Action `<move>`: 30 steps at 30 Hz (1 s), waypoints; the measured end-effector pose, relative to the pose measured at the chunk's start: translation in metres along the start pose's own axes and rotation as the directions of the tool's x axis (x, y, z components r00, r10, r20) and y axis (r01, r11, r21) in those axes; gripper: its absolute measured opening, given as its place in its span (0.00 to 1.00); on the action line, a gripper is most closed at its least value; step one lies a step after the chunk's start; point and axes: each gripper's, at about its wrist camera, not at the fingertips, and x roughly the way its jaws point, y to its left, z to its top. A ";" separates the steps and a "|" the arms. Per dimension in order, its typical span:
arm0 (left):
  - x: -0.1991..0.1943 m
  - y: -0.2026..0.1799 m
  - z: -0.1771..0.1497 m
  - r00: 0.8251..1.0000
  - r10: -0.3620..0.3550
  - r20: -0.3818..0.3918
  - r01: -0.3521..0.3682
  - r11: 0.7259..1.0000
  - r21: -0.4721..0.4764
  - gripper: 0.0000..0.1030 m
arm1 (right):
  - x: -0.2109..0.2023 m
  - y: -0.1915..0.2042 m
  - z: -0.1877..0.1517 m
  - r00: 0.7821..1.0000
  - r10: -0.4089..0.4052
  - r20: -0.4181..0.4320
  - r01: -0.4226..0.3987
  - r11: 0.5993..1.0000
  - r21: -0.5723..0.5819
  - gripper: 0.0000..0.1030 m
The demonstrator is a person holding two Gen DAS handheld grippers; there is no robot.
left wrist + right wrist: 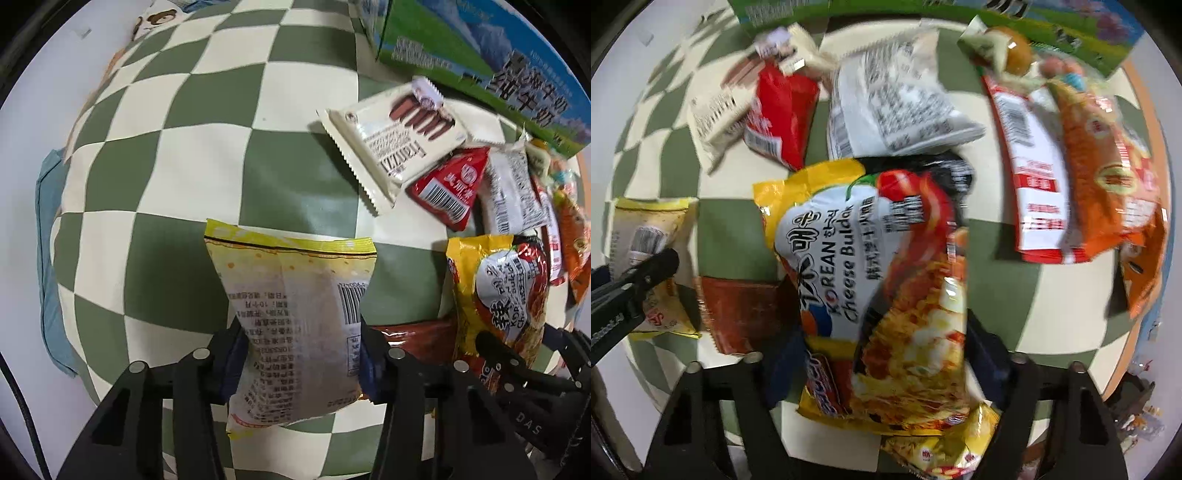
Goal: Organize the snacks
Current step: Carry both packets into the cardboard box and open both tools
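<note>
The pale yellow snack bag [295, 325] is a soft, crinkled plastic pouch with a barcode and small printed text. It sits between the two fingers of the left tool [301, 363], which is closed on its lower half, so the bag stands out forward above the checked cloth [207, 110]. The noodle packet [882, 291] is glossy, yellow and red, with a picture of cheese noodles. The right tool [882, 354] grips it at both sides near its lower part, and the packet reaches forward from the fingers.

The green and cream checked cloth covers the worktop and looks smooth. On it, beyond the two held packs, lies a loose pile: a flat cream wafer pack [391, 144] with zigzag edges, a small red sachet [447, 184], a white crumpled bag [897, 99] and an orange packet [1108, 177]. Behind the pile stands a green carton [480, 62]. A dark red pouch [735, 314] lies flat between the two held packs.
</note>
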 end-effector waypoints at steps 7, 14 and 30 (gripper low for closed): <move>0.006 -0.034 -0.002 0.999 0.000 -0.051 -0.001 1.000 -0.016 0.45 | 0.020 -0.011 0.007 0.998 0.033 -0.055 -0.035 0.999 -0.032 0.82; 0.022 -0.064 -0.009 0.995 0.033 -0.095 -0.038 0.998 -0.058 0.39 | 0.046 -0.008 0.017 0.997 -0.013 -0.074 0.007 0.996 -0.088 0.86; -0.145 -0.184 0.015 0.981 -0.106 0.160 0.117 0.991 -0.061 0.37 | -0.135 -0.084 0.021 0.943 0.311 0.122 -0.306 0.950 -0.052 0.86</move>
